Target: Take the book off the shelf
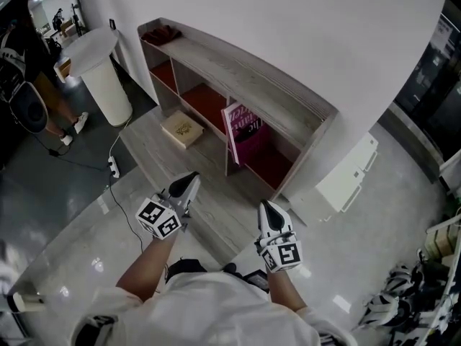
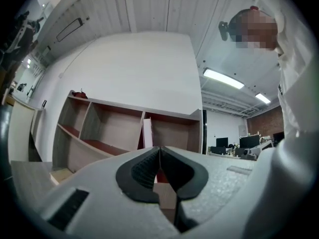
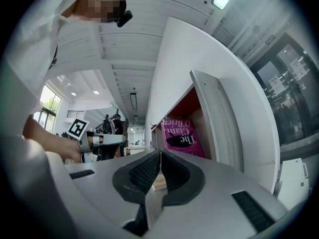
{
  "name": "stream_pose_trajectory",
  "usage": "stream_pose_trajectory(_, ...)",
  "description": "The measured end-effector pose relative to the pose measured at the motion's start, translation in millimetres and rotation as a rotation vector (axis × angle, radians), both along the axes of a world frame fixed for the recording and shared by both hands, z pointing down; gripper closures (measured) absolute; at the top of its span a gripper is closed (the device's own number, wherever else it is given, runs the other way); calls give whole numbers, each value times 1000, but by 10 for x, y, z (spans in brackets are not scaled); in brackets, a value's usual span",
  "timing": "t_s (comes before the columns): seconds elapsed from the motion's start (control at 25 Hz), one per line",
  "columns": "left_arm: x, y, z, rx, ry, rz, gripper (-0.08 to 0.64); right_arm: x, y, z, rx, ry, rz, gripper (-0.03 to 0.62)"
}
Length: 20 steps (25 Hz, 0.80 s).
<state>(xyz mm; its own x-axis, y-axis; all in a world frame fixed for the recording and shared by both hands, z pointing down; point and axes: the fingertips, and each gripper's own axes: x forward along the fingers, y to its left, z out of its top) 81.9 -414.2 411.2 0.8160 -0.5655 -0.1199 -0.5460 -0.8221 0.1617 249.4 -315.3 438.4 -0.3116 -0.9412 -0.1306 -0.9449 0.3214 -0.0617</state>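
A pink book (image 1: 245,132) stands upright in the right-hand lower compartment of a low wooden shelf (image 1: 238,71) with red insides, its cover facing outward. Both grippers hover in front of the shelf, short of the book. My left gripper (image 1: 189,186) is shut and holds nothing; in the left gripper view its jaws (image 2: 159,149) meet, with the book (image 2: 147,132) seen edge-on beyond them. My right gripper (image 1: 270,211) is also shut and bare. The right gripper view shows its closed jaws (image 3: 160,152) below the book's pink cover (image 3: 183,136), with the left gripper (image 3: 107,141) off to the side.
A tan box-like book (image 1: 181,129) lies on the wooden platform (image 1: 155,157) before the shelf. A dark red object (image 1: 162,33) sits on the shelf top. A white round pedestal (image 1: 101,71) stands at the left, a power strip (image 1: 113,167) lies on the floor, and a white panel (image 1: 346,175) is at the right.
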Motion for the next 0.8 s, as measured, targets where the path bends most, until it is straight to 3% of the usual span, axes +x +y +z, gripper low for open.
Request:
stream_pose_trajectory(0.16, 201, -185, -169, 15, 15, 22, 535, 97, -48, 99, -27, -33, 17, 574)
stream_pose_trajectory(0.32, 382, -394, -141, -18, 20, 50, 444, 152, -86, 152, -35, -28, 44, 574)
stream_pose_trajectory(0.56, 610, -702, -39, -68, 32, 103, 383, 318, -173, 249, -74, -19, 125, 574)
stream_pose_trajectory(0.8, 800, -942, 100, -116, 31, 159, 324, 246, -297, 274, -106, 3, 170, 574)
